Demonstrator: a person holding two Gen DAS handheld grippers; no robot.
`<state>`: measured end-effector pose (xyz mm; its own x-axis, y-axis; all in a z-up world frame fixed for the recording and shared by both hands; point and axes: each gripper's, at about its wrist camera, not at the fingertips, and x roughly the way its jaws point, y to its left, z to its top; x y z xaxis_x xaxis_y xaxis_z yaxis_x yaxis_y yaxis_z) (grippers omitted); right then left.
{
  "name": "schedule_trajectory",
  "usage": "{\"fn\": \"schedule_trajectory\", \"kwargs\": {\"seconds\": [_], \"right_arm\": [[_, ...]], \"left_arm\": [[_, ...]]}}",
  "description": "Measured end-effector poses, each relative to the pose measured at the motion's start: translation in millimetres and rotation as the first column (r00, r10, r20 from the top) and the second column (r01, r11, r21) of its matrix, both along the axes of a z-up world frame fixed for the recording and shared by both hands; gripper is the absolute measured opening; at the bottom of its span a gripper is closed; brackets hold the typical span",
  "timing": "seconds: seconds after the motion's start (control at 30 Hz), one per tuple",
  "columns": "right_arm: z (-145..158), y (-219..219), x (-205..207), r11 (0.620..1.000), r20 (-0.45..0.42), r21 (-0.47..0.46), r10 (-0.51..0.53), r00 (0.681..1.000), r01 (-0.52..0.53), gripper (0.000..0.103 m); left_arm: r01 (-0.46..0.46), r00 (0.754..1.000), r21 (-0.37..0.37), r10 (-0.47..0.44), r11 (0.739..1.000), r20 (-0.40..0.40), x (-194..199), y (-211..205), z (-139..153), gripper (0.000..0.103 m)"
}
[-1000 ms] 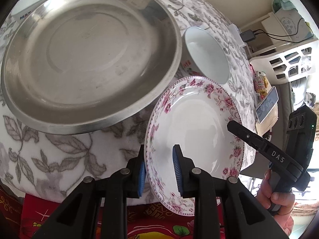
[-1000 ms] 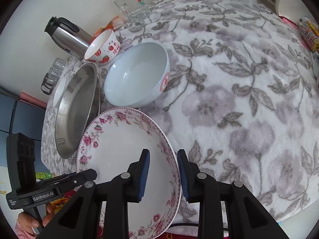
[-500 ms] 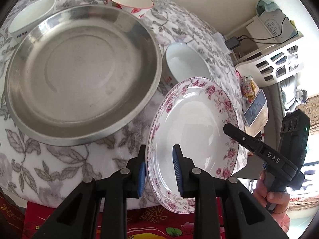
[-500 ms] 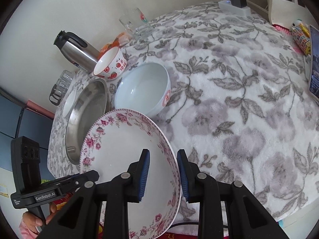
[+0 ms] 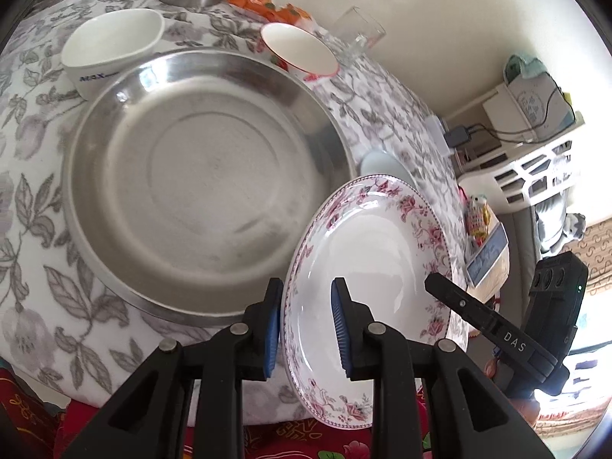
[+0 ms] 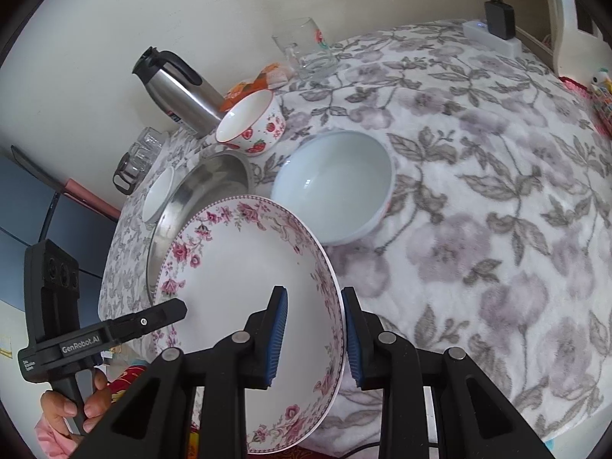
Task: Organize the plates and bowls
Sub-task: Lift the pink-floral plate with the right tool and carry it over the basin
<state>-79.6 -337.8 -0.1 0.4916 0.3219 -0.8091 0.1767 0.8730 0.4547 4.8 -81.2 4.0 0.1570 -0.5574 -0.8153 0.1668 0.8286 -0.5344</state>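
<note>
Floral plate [image 5: 376, 267] gripped at opposite rims by both tongs and carried clear of the tablecloth, tilted, now higher and further out from the table edge than a second ago, with the steel tray [image 5: 206, 179] sliding from close-up to a fuller view beneath and to the left. Left gripper [image 5: 306, 325] closed down to a narrow gap on the plate's near rim, blue pads either side of the edge; right gripper [image 6: 314, 334] likewise pinched on the far rim, one pad inside the well, one behind. Probably mid-transfer, heading for the steel tray as a stacking base, though not certain from this alone. Lift looks complete; lateral carry and lowering yet to come. Pale blue bowl [image 6: 336, 187] just beyond the plate, near the tray's rim, largely hidden behind the plate in the left view. Strawberry bowl [image 6: 250, 122] and white MAX bowl [image 5: 111, 49] close against the tray's far edge, steel thermos [image 6: 176, 88] and glass mug [image 6: 306, 48] further back toward the wall. Tray interior bare, so no obstacle there; raised tray rim the one thing to clear on the way in. Slick glaze and a two-point edge hold: risk of slipping if either hand drifts apart or twists.
</note>
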Motion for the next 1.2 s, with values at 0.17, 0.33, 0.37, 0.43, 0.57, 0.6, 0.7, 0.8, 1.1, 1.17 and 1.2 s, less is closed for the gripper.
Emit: {"fn": "schedule_trajectory", "kwargs": {"seconds": [0.17,0.33,0.37,0.43,0.57,0.6,0.7,0.8,1.1,1.17,1.2], "right_arm": [[-0.3,15.6,15.3,1.000,0.028,0.023,0.013,1.000,-0.014,0.030],[-2.3,35.5,29.9,0.999,0.038,0.017,0.034,0.999,-0.034,0.030],[-2.7,39.5,32.8,0.999,0.040,0.013,0.038,0.998,-0.039,0.030],[-4.0,46.6,38.5,0.999,0.043,0.014,0.045,0.998,-0.045,0.030],[-6.5,59.5,49.2,0.998,0.047,0.023,0.056,0.997,-0.057,0.030],[-6.6,63.9,52.0,0.998,0.046,0.019,0.064,0.997,-0.065,0.030],[-7.0,74.1,61.4,0.996,0.037,0.010,0.085,0.996,-0.085,0.030],[-6.3,83.5,71.1,0.994,0.033,-0.012,0.107,0.994,-0.107,0.030],[-7.1,96.5,106.6,0.991,0.016,-0.034,0.128,0.992,-0.128,0.030],[-9.5,97.5,115.3,0.991,0.007,-0.035,0.131,0.991,-0.131,0.030],[-10.4,97.5,118.7,0.991,0.005,-0.036,0.130,0.992,-0.129,0.030]], "left_arm": [[-0.047,0.999,-0.016,0.047,0.999,0.005,9.2,20.1,-2.4,0.026],[-0.093,0.996,-0.034,0.093,0.995,0.008,18.4,38.9,-6.4,0.026],[-0.103,0.995,-0.037,0.104,0.994,0.010,20.4,42.8,-6.9,0.026],[-0.127,0.992,-0.044,0.128,0.991,0.012,23.1,50.9,-7.7,0.026],[-0.181,0.983,-0.050,0.182,0.982,0.011,26.7,68.4,-9.2,0.026],[-0.192,0.981,-0.051,0.193,0.980,0.010,27.8,71.2,-9.1,0.026],[-0.229,0.973,-0.061,0.230,0.972,0.007,33.0,82.7,-8.8,0.026],[-0.253,0.967,-0.063,0.254,0.966,0.015,39.8,91.1,-7.9,0.026],[-0.300,0.953,-0.062,0.302,0.952,0.025,66.8,98.1,-15.0,0.028],[-0.306,0.951,-0.063,0.307,0.950,0.017,72.3,99.0,-19.2,0.028],[-0.307,0.951,-0.063,0.308,0.950,0.014,74.7,99.4,-21.2,0.028]]}}
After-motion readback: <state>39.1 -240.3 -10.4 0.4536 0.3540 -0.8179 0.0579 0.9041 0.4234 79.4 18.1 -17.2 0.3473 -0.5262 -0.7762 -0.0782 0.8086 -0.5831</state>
